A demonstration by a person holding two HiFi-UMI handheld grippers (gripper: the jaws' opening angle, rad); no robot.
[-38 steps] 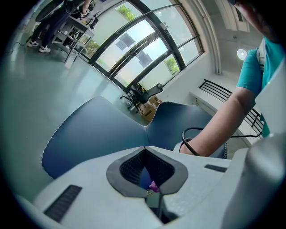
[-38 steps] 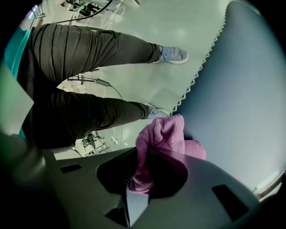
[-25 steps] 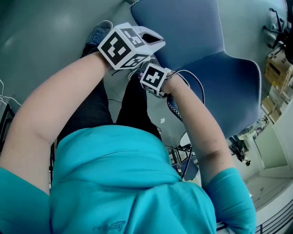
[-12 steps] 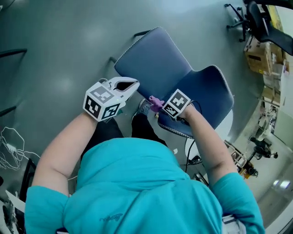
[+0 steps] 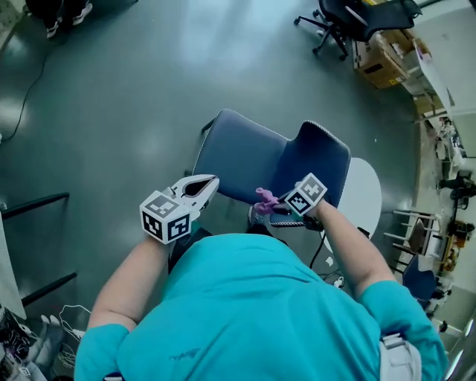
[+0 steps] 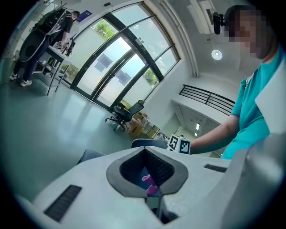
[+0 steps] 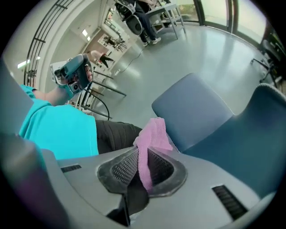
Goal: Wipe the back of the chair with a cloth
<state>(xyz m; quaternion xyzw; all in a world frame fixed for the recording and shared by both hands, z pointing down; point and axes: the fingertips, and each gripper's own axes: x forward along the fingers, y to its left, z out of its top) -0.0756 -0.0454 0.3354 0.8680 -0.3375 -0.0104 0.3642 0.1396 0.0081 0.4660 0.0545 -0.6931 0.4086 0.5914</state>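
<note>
A blue chair [image 5: 245,156] stands on the grey floor just ahead of me, its two padded panels edged in white stitching. My right gripper [image 5: 271,205] is shut on a pink cloth [image 5: 264,199] over the chair's near edge. In the right gripper view the cloth [image 7: 151,139] stands pinched upright between the jaws of the right gripper [image 7: 142,156], with the chair [image 7: 196,107] beyond. My left gripper [image 5: 210,182] hovers beside the chair's left near corner, shut and holding nothing. Its own view shows the left gripper [image 6: 144,152] with tips meeting and the cloth [image 6: 150,187] far behind them.
A black office chair [image 5: 357,15] and cardboard boxes [image 5: 383,63] stand at the far right. A white round surface [image 5: 366,195] sits behind the blue chair. Black metal rails [image 5: 37,205] and loose cables [image 5: 18,327] lie to my left. Someone's feet [image 5: 63,15] show top left.
The head view has pulled up and back, so the chair looks smaller and whole. The two grippers have moved apart, the left going left. The right still holds the cloth.
</note>
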